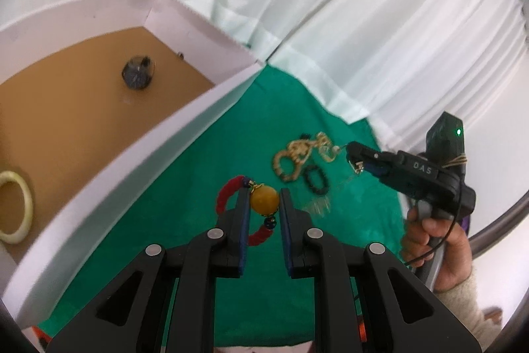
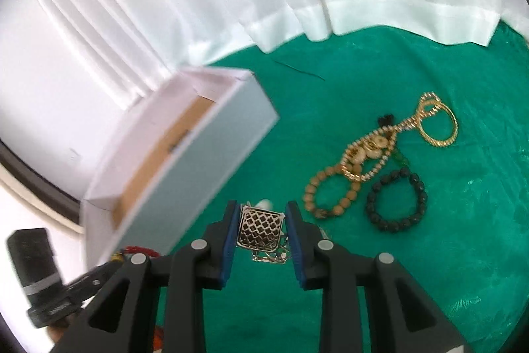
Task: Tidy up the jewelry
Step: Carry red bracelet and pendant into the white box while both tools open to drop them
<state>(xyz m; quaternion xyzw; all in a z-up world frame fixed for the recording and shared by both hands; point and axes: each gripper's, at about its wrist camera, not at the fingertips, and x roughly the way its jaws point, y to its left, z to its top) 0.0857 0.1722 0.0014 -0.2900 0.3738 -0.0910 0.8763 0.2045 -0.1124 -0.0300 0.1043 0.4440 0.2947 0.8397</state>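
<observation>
My left gripper [image 1: 264, 204] is shut on a red cord bracelet [image 1: 226, 191], its pads pinching the big yellow bead [image 1: 264, 200], lifted above the green cloth [image 1: 231, 128]. The white box [image 1: 185, 121] with a brown floor lies to its left. In the right wrist view, my right gripper [image 2: 261, 217] is shut on a square gold lattice earring [image 2: 261, 225], which hangs clear of the cloth. Left of it stands the box [image 2: 198, 161]. In the left wrist view, the right gripper [image 1: 355, 159] hovers beside the jewelry pile [image 1: 294, 157].
Inside the box lie a dark round piece [image 1: 138, 72] and a pale green bangle [image 1: 16, 207]. On the cloth are a wooden bead bracelet [image 2: 327, 194], a black bead bracelet [image 2: 396, 204], a gold chain [image 2: 373, 151] and gold bangles [image 2: 439, 124]. White curtain hangs behind.
</observation>
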